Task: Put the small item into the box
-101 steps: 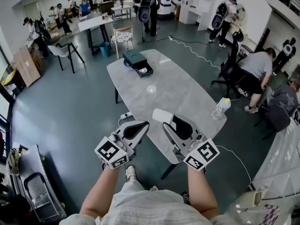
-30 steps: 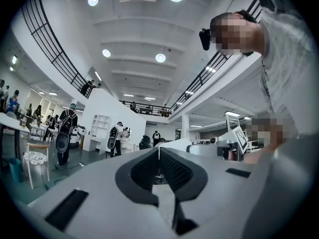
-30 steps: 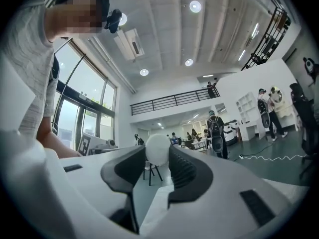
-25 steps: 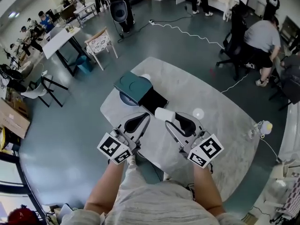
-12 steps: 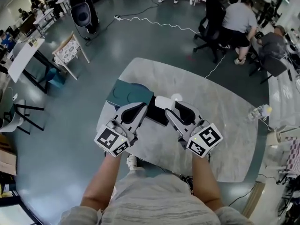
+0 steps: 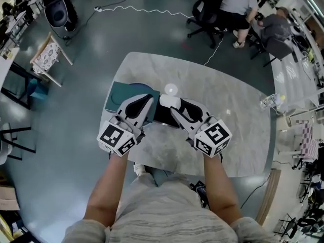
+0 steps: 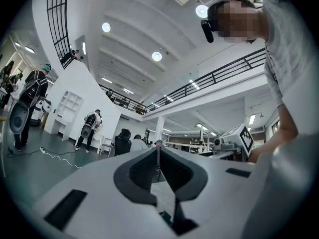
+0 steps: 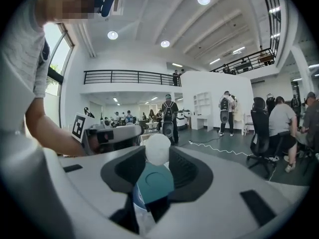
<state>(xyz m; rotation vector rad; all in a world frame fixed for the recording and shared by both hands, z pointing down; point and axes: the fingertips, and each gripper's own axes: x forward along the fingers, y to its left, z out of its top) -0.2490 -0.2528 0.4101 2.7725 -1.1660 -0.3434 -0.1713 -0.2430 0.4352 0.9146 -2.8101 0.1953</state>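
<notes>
A small white rounded item (image 6: 169, 100) sits between the jaws of my right gripper (image 6: 170, 107), which is shut on it. In the right gripper view the item (image 8: 158, 147) is at the jaw tips, with the box's teal lid (image 8: 155, 182) just beyond. The box (image 6: 119, 95) lies on the grey marble table (image 6: 228, 115); its black open tray (image 6: 163, 117) is partly hidden under both grippers. My left gripper (image 6: 146, 101) hovers over the lid's right side, beside the right one. Its jaws meet with nothing between them (image 7: 158, 159).
A plastic bottle (image 6: 270, 101) stands near the table's right edge. A bright glare spot (image 6: 171, 89) shows on the tabletop behind the box. People on office chairs (image 6: 228, 4) are past the far side, and a chair (image 6: 46, 54) stands at the far left.
Both grippers have moved forward over the table and now hang above the box. The white item stays in the right gripper. The left jaws stay shut.
</notes>
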